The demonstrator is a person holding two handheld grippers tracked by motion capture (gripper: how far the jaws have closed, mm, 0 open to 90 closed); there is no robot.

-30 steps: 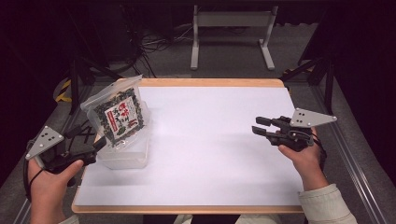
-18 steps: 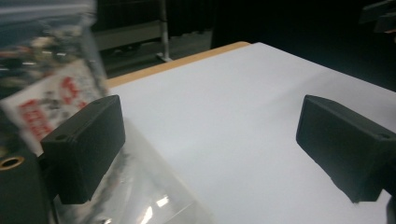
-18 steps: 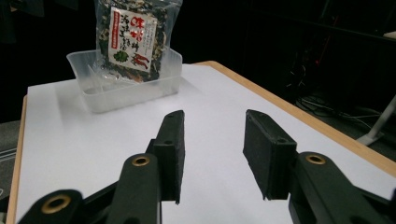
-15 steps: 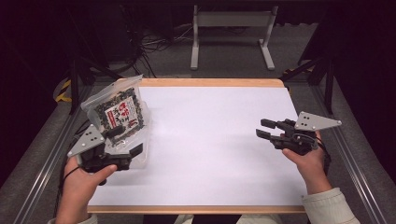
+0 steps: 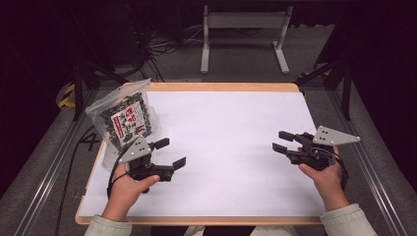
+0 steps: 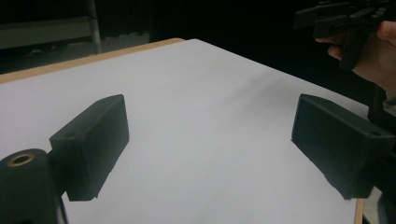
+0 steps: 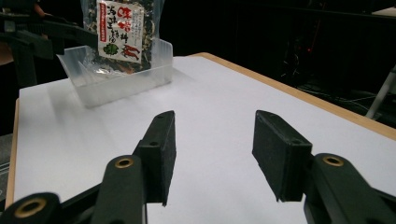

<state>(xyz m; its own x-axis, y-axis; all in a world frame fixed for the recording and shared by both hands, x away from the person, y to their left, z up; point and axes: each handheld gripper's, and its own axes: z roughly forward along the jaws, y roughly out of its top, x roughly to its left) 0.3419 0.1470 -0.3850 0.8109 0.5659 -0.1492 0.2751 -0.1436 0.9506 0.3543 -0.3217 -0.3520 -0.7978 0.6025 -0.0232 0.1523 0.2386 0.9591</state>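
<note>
Two handheld grippers are seen over a white table (image 5: 231,147) edged in light wood. The left gripper (image 5: 169,153) is held by a hand (image 5: 129,186) above the near left part of the white surface, just right of a clear plastic tub (image 5: 105,156); its jaws are spread wide with nothing between them, and bare white surface is seen in the gap in the left gripper view (image 6: 210,140). The right gripper (image 5: 283,141) is held by the other hand (image 5: 324,178) over the right side of the table, well apart from the left one, with its jaws pointed leftward; they too are parted and empty, as is confirmed in the right gripper view (image 7: 212,154). A clear bag (image 5: 124,120) with a white and red printed label and dark contents is propped upright in the tub at the far left edge of the table, leaning slightly. In the right gripper view the bag (image 7: 122,35) and the tub (image 7: 126,79) are seen at the far end of the white surface, with the left gripper's dark frame just beside them. Neither gripper is touching the bag or the tub. Pale sleeves are visible at the near edge. A metal stand (image 5: 243,37) and cables are seen on the floor beyond the table.
</note>
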